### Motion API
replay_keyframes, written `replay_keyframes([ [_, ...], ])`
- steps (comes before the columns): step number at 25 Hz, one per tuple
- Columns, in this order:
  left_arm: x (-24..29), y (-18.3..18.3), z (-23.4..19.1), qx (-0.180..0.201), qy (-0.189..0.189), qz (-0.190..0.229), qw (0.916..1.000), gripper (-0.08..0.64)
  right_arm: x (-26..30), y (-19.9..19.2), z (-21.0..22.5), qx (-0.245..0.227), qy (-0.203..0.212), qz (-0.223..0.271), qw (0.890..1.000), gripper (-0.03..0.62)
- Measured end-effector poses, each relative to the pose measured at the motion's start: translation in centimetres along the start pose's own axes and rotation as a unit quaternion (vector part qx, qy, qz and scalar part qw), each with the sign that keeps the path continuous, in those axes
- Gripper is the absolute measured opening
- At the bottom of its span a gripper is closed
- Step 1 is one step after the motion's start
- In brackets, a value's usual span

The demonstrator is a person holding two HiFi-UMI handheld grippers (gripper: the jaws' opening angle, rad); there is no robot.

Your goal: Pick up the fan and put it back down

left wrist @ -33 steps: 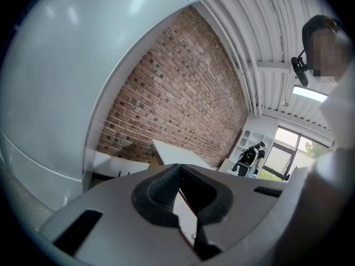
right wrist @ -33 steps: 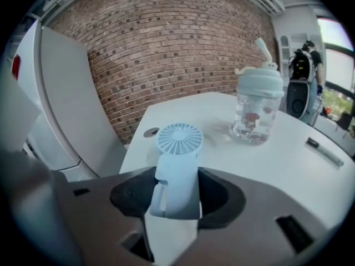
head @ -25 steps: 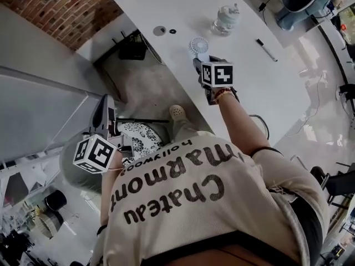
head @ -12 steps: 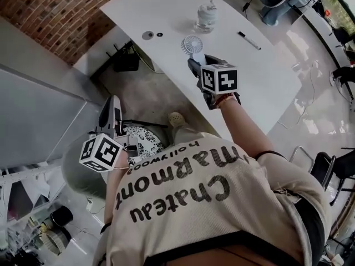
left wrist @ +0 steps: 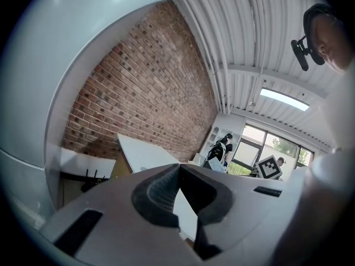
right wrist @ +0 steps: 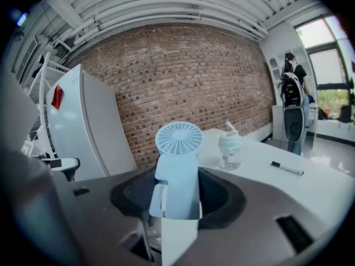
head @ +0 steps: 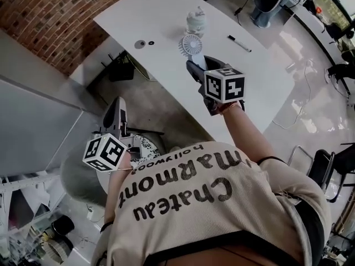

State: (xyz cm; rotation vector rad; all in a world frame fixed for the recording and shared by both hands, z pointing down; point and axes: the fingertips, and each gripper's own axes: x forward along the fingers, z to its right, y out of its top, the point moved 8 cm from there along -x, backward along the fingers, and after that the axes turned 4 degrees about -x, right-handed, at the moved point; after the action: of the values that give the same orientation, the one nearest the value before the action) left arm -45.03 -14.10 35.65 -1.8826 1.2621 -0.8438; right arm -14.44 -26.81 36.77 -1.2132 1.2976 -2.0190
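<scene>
White table (head: 161, 10), lrg, brick wall behind. Right gripper (head: 199, 66) clenched on pale-blue handheld fan (right wrist: 178, 165): body upright btwn jaws, head on top, held clear above tabletop. Left gripper (left wrist: 178, 168) closed, empty, off to side. To set down well: keep fan vertical, lower slowly, base flat before release, clear of glass cup (right wrist: 229, 148) & marker (head: 239, 43).

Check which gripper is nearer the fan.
Right. The right gripper holds the fan between its jaws; the left gripper is off the table, well apart from it.
</scene>
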Motion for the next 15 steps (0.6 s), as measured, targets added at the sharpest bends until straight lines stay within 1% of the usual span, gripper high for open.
replay_keyframes([
  [5, 3.0, -0.8, 2.0, -0.002, -0.036, -0.006, 0.9993, 0.000, -1.4, 0.8, 1.1, 0.010, 0.010, 0.020, 1.000, 0.221],
  [11, 7.3, -3.2, 7.0, 0.001, -0.074, -0.011, 0.9972, 0.000, -4.5, 0.3, 4.5, 0.028, 0.027, 0.012, 0.999, 0.221],
  [15, 9.5, -6.3, 10.2, -0.002, -0.091, -0.050, 0.9946, 0.000, -6.5, -0.8, 7.2, 0.037, 0.027, 0.012, 0.999, 0.221],
])
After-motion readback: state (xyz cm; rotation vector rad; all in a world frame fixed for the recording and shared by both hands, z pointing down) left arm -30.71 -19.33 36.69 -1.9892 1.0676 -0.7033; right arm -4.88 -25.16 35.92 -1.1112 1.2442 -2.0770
